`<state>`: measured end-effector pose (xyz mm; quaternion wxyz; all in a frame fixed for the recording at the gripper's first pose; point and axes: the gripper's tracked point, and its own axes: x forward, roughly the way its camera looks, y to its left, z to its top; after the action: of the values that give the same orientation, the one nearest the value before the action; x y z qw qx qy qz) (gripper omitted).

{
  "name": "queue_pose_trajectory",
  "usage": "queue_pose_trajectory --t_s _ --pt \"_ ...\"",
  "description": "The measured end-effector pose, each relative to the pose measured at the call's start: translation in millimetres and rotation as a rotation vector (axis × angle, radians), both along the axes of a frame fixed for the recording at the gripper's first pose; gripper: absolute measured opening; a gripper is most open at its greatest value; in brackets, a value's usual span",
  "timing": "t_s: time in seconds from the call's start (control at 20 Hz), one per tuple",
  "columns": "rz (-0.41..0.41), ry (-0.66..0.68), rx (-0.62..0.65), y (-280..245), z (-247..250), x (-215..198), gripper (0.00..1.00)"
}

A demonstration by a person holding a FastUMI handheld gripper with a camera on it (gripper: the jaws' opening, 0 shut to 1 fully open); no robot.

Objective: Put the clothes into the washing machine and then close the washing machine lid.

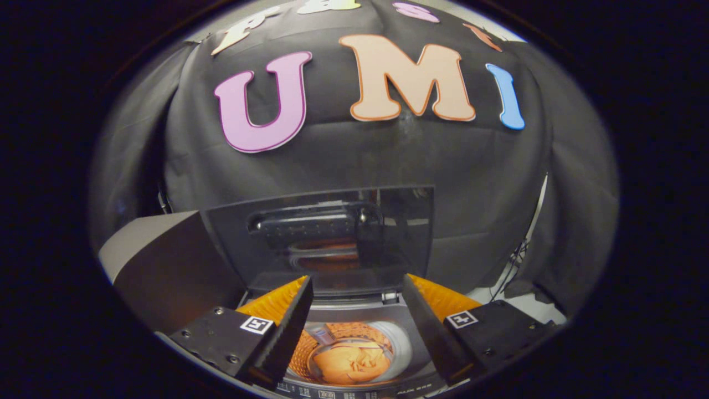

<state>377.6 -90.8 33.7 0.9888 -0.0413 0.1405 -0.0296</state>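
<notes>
Gripper (354, 288) hangs above the washer (354, 382), looking down and forward over its top. Fingers spread wide apart, nothing between them but open air; neither touches anything.

Landmark: the drum (399, 349), the round opening in the washer's top.
- Drum sits below the fingers, seen through the gap between them, nearer the finger bases than the tips.
- Clothes (352, 360) lie inside the drum, at its bottom, an orange-lit crumpled bundle. Well clear of both fingers, below them, not touching either.
- Drum wall shows perforations around the bundle; warm orange light on the wall and the cloth.
- Lid (332, 238) stands raised behind the drum, on its far side, tilted back toward the booth wall (354, 160). It is dark and see-through; a reflection of the orange interior and a dark bar-like shape show in the pane. The lid rises beyond the fingertips, between them in line of sight.
- Control strip with small markings runs along the washer's near edge, on the near side of the drum; too small to make out.
- A grey slanted panel (149, 244) stands to the left of the drum and lid; what it belongs to, cannot tell.
- Thin cables (515, 260) hang against the booth wall to the right of the drum, beyond the right finger.
</notes>
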Motion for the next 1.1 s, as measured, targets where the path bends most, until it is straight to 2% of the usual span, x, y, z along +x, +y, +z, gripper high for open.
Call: queue_pose_trajectory --t_s 0.35,0.55,0.7,0.8,0.95,1.1 --pt "-0.025 -0.178 -0.002 8.0 83.3 31.6 0.97" --pt "-0.038 -0.243 0.012 12.2 126.6 65.1 0.97" --pt "-0.087 -0.297 0.047 3.7 153.6 94.9 0.97" --pt "-0.114 -0.314 0.095 -1.5 158.6 114.3 0.97" --pt "-0.146 -0.288 0.141 -6.8 138.1 141.7 0.97" --pt "-0.108 -0.212 0.11 8.6 97.5 159.5 0.97"
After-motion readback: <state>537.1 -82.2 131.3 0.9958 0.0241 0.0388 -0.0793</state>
